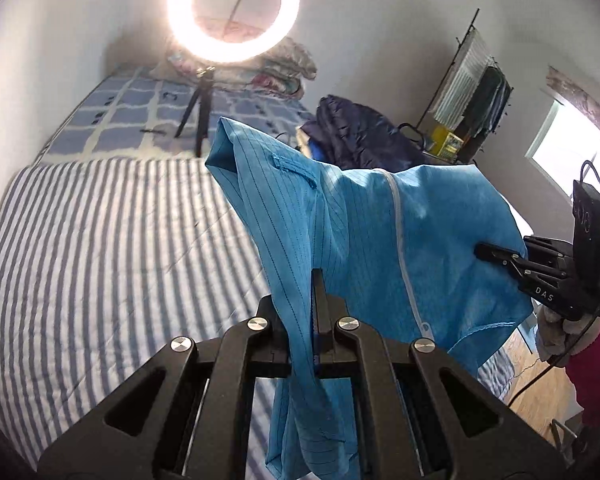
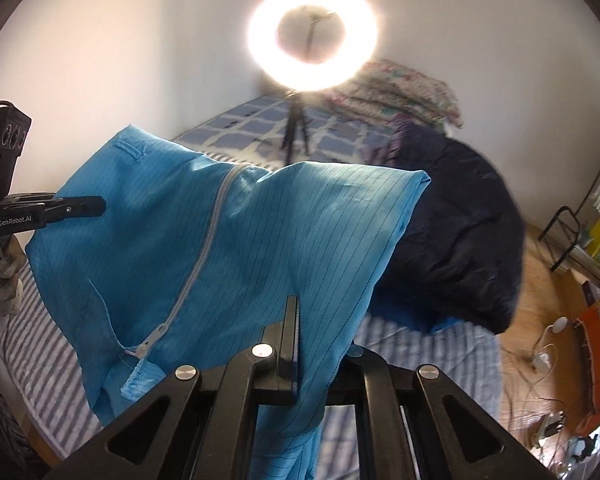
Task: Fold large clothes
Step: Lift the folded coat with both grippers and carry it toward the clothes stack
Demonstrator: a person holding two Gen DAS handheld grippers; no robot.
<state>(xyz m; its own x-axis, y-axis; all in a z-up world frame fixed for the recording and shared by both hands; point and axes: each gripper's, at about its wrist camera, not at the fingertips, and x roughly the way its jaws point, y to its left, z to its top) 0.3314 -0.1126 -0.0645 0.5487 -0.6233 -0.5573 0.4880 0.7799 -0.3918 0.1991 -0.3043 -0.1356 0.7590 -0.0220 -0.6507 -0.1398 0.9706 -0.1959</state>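
While I hold it up over the bed [image 1: 100, 240], one blue garment [image 1: 364, 232] with a grey zip [image 1: 400, 240] hangs between my two hand-held grippers. My left hand-held gripper [image 1: 318, 280] is pressed together on a fold of the cloth at one edge, and my right hand-held gripper [image 2: 292, 308] pinches the other edge the same way. Each camera also catches the other tool from the side: the right one at the frame's right edge in the left view, the left one at the frame's left edge in the right view, both with tips on the fabric.

Counted around the room: one lit ring light [image 1: 234, 0] on one small tripod [image 1: 198, 116] standing on the bed, one dark navy jacket or quilt [image 2: 460, 232] heaped at the bed's far side, one pile of flowered bedding [image 2: 400, 88] by the wall, one clothes rack [image 1: 472, 84] and one window [image 1: 560, 152].

The garment's lower part drops out of frame behind my tools, so its sleeves and hem cannot be made out. Glare from the light washes out the stand's top. A gloved hand [image 2: 4, 276] shows only partly, and small items on the wooden floor [image 2: 548, 320] are too blurred to name.
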